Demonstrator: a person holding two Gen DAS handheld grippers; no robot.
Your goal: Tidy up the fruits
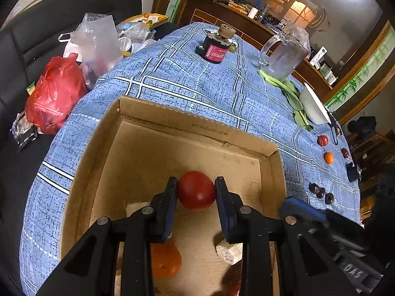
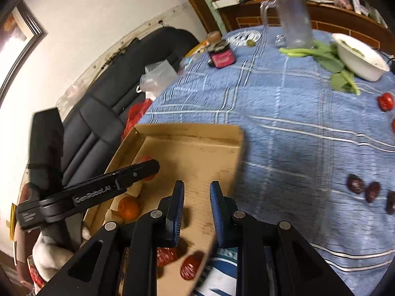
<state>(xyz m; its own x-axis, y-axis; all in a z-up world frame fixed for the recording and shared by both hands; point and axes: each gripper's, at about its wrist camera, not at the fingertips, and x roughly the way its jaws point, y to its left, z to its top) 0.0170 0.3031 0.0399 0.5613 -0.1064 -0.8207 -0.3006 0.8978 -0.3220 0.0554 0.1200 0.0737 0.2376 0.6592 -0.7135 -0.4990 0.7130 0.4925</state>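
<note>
Left wrist view
- Left gripper [image 1: 196,190]: its two pads press on either side of a red tomato [image 1: 196,190], held over the inside of the box.
- Cardboard box [image 1: 172,120]: open and shallow, on the blue plaid tablecloth [image 1: 172,74]; its far wall bears small printed text.
- Inside the box: an orange [image 1: 166,261] beneath the left finger, and a pale chunky block [image 1: 229,251] near the right finger.
- Loose fruit on the cloth, right of the box: a small red fruit [image 1: 322,140], a small orange [image 1: 328,157], and a cluster of dark red dates [image 1: 320,193].
- Farther back: a dark jar with a cork lid [image 1: 217,45], a glass mug [image 1: 281,56], leafy greens [image 1: 293,93] and a white bowl [image 1: 314,106].
- Beside the table: a red plastic bag [image 1: 55,93] and clear bags on a black sofa [image 1: 61,12].

Right wrist view
- Right gripper [image 2: 196,204]: jaws drawn in as far as they go, a narrow gap left between the pads and nothing in it; it hangs over the box's near right corner.
- Box [image 2: 197,133]: holds an orange [image 2: 128,207]; red fruits [image 2: 191,265] lie low under the fingers, blurred.
- Left gripper [image 2: 147,170]: seen from the side, reaching into the box, the tomato [image 2: 144,159] mostly hidden behind its tip.
- On the cloth: three dark dates [image 2: 365,188], a red fruit [image 2: 385,101], greens [image 2: 328,59], white bowl [image 2: 360,56], glass mug [image 2: 293,22].
</note>
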